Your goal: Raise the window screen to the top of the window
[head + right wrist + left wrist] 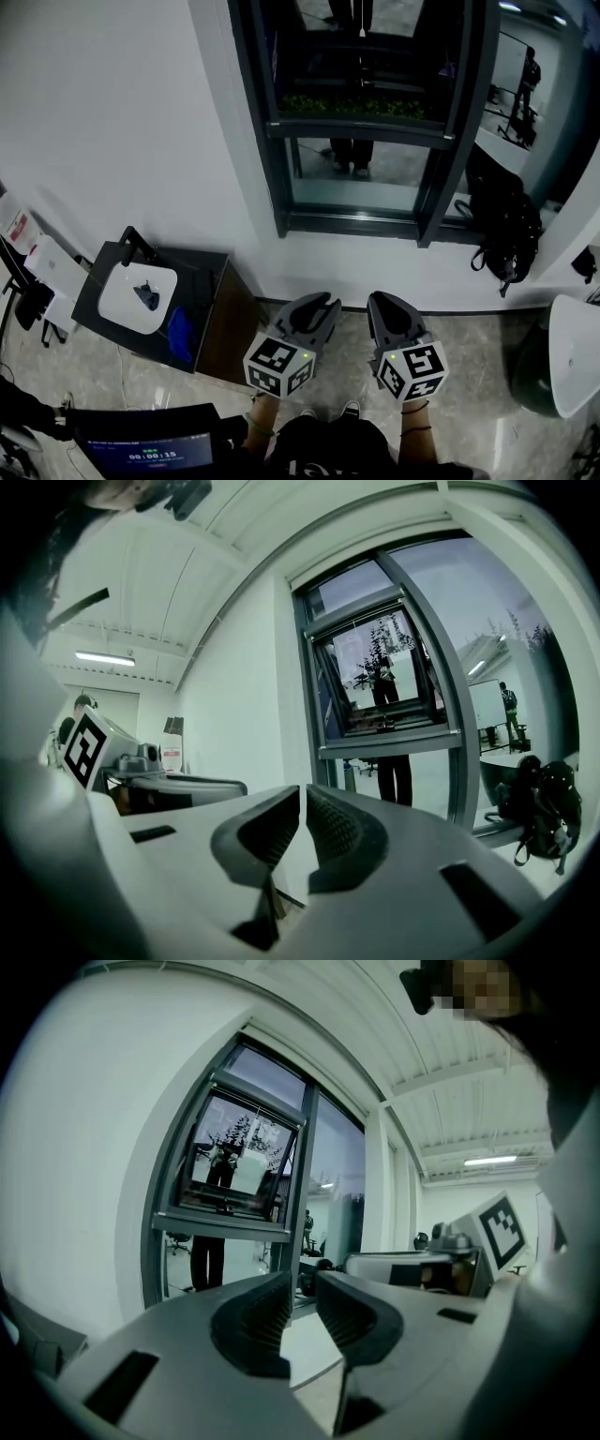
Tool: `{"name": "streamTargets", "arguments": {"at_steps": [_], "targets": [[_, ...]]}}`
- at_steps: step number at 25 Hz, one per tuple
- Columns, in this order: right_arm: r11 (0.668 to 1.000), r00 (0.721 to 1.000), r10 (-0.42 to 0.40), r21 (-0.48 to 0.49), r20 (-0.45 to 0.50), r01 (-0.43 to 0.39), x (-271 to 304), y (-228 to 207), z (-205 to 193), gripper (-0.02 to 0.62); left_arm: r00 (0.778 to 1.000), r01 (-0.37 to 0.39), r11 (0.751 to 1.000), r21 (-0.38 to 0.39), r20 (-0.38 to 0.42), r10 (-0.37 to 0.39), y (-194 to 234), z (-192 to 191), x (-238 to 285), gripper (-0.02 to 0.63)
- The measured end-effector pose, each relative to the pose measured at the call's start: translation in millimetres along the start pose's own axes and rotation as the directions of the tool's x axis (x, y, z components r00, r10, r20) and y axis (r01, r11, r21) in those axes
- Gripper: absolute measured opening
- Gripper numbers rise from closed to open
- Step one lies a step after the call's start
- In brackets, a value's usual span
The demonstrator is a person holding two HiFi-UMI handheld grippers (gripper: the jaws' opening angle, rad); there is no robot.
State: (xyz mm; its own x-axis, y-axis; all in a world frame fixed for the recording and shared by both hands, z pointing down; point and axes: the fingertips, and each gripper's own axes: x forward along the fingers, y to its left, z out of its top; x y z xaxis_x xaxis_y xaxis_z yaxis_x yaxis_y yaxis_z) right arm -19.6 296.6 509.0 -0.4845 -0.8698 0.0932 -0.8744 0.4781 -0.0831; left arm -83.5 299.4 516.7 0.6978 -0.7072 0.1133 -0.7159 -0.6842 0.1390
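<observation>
The dark-framed window (361,112) stands straight ahead in the white wall. A horizontal screen rail (361,128) crosses it about midway up; it also shows in the left gripper view (225,1222) and the right gripper view (389,742). Glass below the rail reflects a person's legs. My left gripper (323,302) (302,1283) is held low in front of the wall, well short of the window, shut on nothing. Beside it, my right gripper (380,302) (303,799) is likewise shut and empty, pointing at the window.
A dark cabinet (202,309) with a white tray on top stands against the wall at the left. A black backpack (506,230) leans below the window's right side. A white round object (577,352) sits at the right edge, a monitor (141,450) at bottom left.
</observation>
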Motion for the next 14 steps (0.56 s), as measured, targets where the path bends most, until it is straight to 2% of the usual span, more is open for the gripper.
{"name": "streamTargets", "arguments": {"at_steps": [14], "targets": [[0.999, 1.000, -0.027, 0.020, -0.005, 0.027, -9.8, 3.8, -8.8, 0.025, 1.000, 0.018, 1.000, -0.014, -0.014, -0.018, -6.5, -10.2, -9.1, 0.080]]}}
